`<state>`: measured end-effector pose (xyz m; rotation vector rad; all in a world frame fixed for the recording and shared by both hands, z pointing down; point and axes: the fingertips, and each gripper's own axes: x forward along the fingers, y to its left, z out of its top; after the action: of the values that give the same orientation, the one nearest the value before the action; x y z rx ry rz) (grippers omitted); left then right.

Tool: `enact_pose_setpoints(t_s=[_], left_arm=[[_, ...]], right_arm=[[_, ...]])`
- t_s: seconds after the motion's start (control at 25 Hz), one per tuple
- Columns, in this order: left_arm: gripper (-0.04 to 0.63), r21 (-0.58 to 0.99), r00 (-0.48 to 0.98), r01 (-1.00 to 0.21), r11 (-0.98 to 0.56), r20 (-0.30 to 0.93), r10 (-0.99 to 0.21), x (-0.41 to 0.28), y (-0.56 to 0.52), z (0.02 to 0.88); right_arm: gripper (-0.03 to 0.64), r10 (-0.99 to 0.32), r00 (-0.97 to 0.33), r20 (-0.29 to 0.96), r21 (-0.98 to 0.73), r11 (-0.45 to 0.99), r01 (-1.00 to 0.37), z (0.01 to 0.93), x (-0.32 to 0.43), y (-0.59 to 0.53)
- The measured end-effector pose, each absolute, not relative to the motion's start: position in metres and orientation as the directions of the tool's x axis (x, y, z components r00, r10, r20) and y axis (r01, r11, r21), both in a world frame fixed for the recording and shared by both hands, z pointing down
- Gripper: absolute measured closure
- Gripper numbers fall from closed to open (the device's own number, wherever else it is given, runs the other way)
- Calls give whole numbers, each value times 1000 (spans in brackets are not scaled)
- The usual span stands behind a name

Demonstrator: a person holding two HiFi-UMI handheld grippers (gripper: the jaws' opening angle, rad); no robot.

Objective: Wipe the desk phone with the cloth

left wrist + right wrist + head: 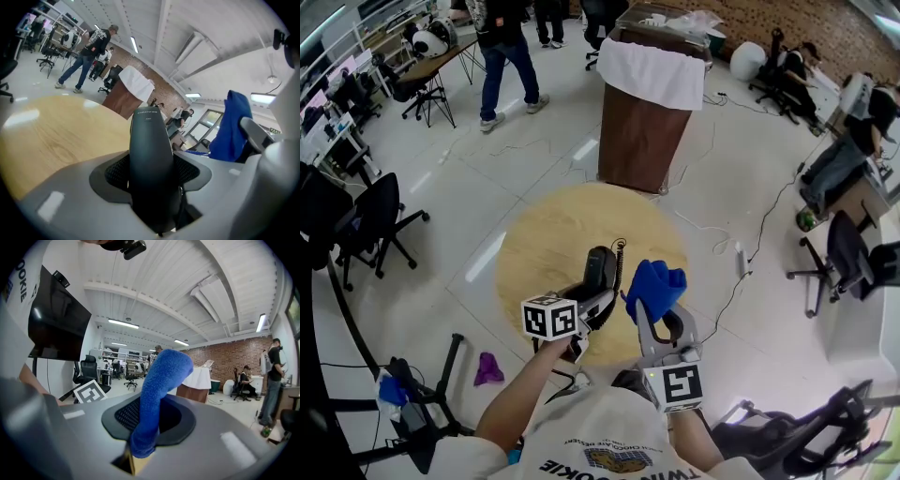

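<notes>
My left gripper [593,302] is shut on the black handset [601,270] of the desk phone and holds it above the round wooden table [546,234]. The handset's curly cord [620,247] shows beside its top end. In the left gripper view the handset [150,150] stands up between the pads of the left gripper [152,176]. The phone's base is hidden. My right gripper [662,321] is shut on a blue cloth [655,285] just right of the handset. The cloth [161,380] sticks up out of the right gripper [149,420] and also shows as blue cloth [232,126] in the left gripper view.
A brown lectern [645,122] draped in white stands beyond the table. Office chairs [373,223] are on the left and another chair [853,258] on the right. A person [502,52] stands at the back left. A purple rag [487,368] and a power strip [741,260] lie on the floor.
</notes>
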<state>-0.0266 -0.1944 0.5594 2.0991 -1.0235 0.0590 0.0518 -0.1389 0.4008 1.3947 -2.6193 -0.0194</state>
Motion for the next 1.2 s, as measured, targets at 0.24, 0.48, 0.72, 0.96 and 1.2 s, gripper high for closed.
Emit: enact_pose_setpoints(t_s=[0.24, 0.48, 0.72, 0.96, 1.2], left_arm=[[334, 731, 767, -499, -465, 122, -630, -15, -177, 492], [334, 801, 810, -315, -510, -53, -583, -12, -157, 456], [334, 795, 827, -285, -535, -78, -557, -12, -146, 449], [334, 791, 829, -264, -552, -106, -549, -21, -141, 436], [334, 803, 805, -233, -548, -157, -572, -39, -147, 426]], right_arm=[[551, -820, -573, 8, 112, 570, -814, 346, 43, -132], [551, -781, -621, -69, 167, 605, -779, 309, 25, -127], [551, -736, -671, -84, 229, 641, -732, 297, -3, -151], [551, -726, -683, -76, 212, 658, -723, 302, -18, -164], [551, -725, -686, -68, 191, 665, -722, 310, -25, -154]])
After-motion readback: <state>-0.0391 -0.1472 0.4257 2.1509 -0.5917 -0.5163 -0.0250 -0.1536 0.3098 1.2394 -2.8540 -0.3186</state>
